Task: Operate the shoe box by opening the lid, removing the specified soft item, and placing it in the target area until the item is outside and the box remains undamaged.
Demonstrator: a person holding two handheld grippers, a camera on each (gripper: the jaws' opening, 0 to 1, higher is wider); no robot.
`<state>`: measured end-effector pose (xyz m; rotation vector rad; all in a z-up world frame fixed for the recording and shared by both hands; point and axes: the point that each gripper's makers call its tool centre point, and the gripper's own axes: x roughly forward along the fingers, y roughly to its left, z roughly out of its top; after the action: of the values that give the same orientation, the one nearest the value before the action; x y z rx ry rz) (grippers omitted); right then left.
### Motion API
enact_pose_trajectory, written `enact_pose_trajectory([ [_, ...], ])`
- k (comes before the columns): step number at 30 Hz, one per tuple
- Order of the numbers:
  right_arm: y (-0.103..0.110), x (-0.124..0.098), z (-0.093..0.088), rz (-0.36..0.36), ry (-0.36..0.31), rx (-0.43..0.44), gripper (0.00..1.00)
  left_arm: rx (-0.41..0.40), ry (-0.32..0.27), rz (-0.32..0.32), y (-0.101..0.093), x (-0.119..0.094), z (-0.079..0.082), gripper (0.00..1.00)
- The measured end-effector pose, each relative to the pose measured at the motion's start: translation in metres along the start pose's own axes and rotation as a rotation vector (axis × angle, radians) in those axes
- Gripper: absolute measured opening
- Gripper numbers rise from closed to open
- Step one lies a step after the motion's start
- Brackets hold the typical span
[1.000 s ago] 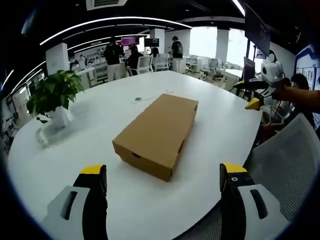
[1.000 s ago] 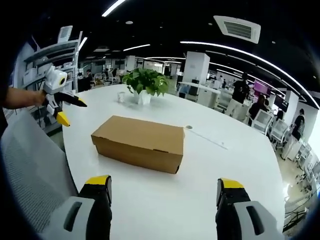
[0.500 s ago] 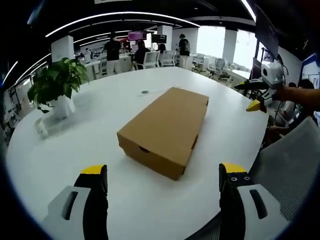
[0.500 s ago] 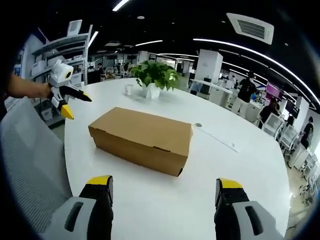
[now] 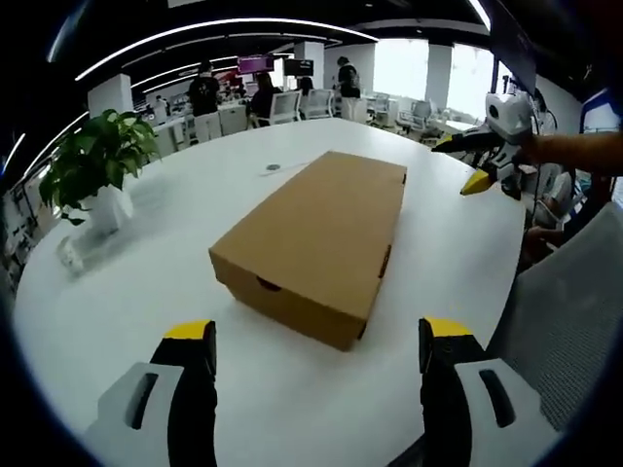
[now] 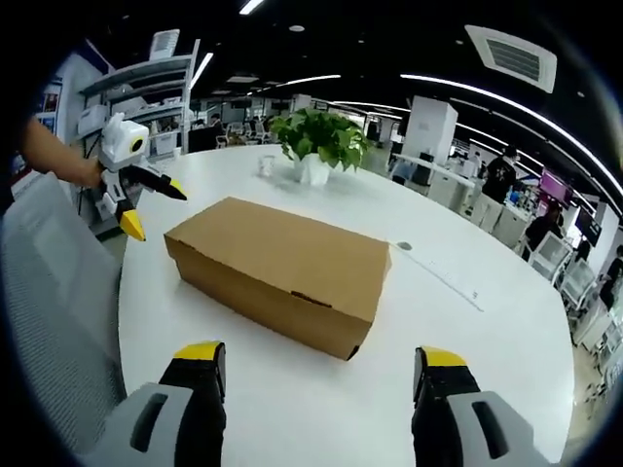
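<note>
A closed brown cardboard shoe box point(image 5: 316, 241) lies on the round white table point(image 5: 175, 214), its lid down. In the left gripper view my left gripper point(image 5: 316, 341) stands open just short of the box's near end, nothing between its yellow-tipped jaws. The right gripper point(image 5: 477, 161) shows there at the far right, held by a hand above the table edge. In the right gripper view the box point(image 6: 282, 268) lies ahead of my open right gripper point(image 6: 316, 360). The left gripper point(image 6: 136, 190) hangs open beyond the box's left end.
A potted green plant point(image 5: 97, 170) stands on the table's left side, seen again as a plant point(image 6: 316, 146) behind the box. A grey mesh chair back point(image 5: 574, 311) sits at the table's edge. People and desks fill the office behind.
Both cameras have moved closer to the box, which looms larger. The lid stays down and both grippers stay open.
</note>
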<state>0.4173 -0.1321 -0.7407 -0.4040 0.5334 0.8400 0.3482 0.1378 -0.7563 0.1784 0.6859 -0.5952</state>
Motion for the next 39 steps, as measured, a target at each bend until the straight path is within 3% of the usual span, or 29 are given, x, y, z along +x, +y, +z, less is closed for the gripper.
enact_pose_trajectory([
  [10,-0.007,0.024,-0.002,0.037,0.024,-0.027,0.72,0.052,0.07,-0.034,-0.008,0.019,-0.012,0.8],
  [23,-0.017,0.051,-0.003,0.081,0.058,-0.071,0.62,-0.103,0.058,-0.005,-0.007,0.034,-0.003,0.76],
  [32,-0.016,0.065,-0.004,0.117,0.087,-0.094,0.6,-0.167,0.081,0.015,-0.012,0.044,-0.007,0.75],
  [39,-0.014,0.073,-0.004,0.131,0.087,-0.083,0.56,-0.217,0.054,0.032,-0.013,0.048,-0.003,0.73],
])
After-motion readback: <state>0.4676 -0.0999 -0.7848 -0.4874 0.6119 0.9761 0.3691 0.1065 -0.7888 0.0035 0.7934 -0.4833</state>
